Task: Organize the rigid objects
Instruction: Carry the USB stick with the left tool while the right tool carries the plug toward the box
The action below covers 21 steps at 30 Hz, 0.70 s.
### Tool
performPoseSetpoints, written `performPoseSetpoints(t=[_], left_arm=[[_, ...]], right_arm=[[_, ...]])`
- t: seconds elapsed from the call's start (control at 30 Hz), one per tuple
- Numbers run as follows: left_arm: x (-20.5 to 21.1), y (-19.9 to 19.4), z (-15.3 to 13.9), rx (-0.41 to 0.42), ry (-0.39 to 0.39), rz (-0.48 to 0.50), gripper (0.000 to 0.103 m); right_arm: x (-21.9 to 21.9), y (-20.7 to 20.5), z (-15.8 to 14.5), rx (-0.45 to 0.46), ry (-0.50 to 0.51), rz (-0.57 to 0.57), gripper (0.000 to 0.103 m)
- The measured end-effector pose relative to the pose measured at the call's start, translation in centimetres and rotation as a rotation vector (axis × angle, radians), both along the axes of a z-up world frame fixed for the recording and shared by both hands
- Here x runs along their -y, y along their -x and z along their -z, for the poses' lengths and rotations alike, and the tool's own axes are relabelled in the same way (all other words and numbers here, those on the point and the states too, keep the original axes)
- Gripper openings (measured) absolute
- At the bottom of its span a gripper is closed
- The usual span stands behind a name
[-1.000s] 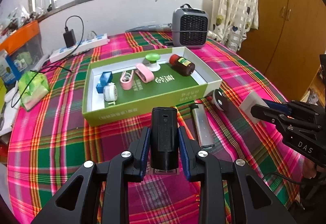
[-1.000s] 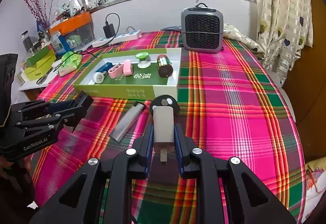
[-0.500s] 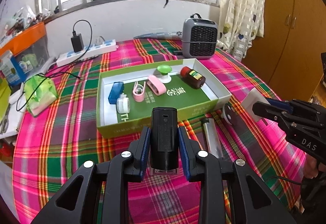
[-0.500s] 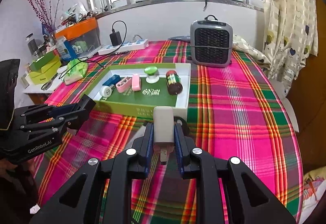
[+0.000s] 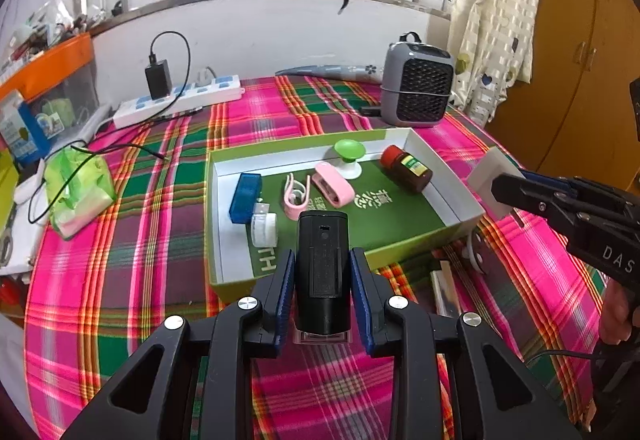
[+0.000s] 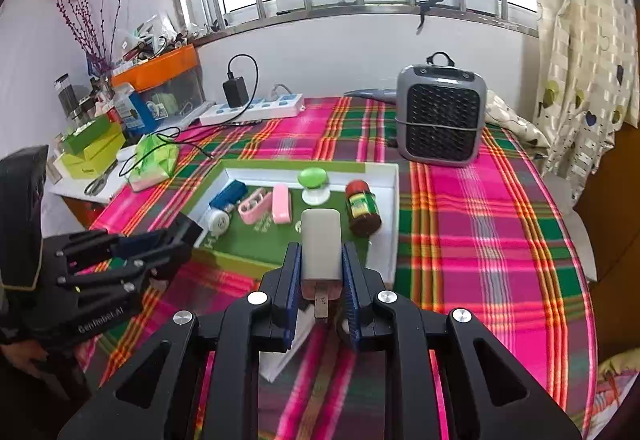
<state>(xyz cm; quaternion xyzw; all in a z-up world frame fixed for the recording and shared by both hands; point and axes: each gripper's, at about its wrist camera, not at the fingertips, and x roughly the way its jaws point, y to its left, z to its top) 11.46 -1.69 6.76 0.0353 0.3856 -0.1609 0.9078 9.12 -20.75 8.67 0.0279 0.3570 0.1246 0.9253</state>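
My left gripper (image 5: 322, 272) is shut on a black rectangular device (image 5: 322, 260), held above the near edge of the green box tray (image 5: 400, 244). My right gripper (image 6: 320, 272) is shut on a white charger plug (image 6: 321, 246), held above the tray's near right corner (image 6: 390, 224). The tray holds a blue case (image 5: 245, 197), a white round plug (image 5: 264, 228), pink clips (image 5: 335, 185), a green-topped knob (image 5: 349, 157) and a brown bottle (image 5: 406, 168). The right gripper shows at the right of the left wrist view (image 5: 516, 192); the left gripper shows at the left of the right wrist view (image 6: 160, 244).
A silver flat bar (image 5: 444, 288) and a round dark object (image 5: 478, 252) lie on the plaid cloth by the tray. A grey heater (image 6: 440, 120) stands behind. A power strip (image 5: 180, 102), green tissue pack (image 5: 76, 188) and cluttered boxes (image 6: 92, 148) lie at left.
Both grippers have risen and moved forward with their objects toward the tray. The right gripper now hangs over the tray's right corner.
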Motion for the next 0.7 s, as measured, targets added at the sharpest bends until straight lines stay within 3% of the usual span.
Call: performPoseSetpoints(t=[0.3,0.7], left_arm=[[0.0,-2.1,0.3,-0.013,0.004,-0.003,0.026],[1.0,-4.4,2.0,-0.063,0.007,0.012,0.026]], right_arm=[[-0.8,-3.6,0.3,-0.032,-0.017,-0.005,0.021],[-1.4,-8.3,3.0,-0.131,-0.062,-0.006,0.021]])
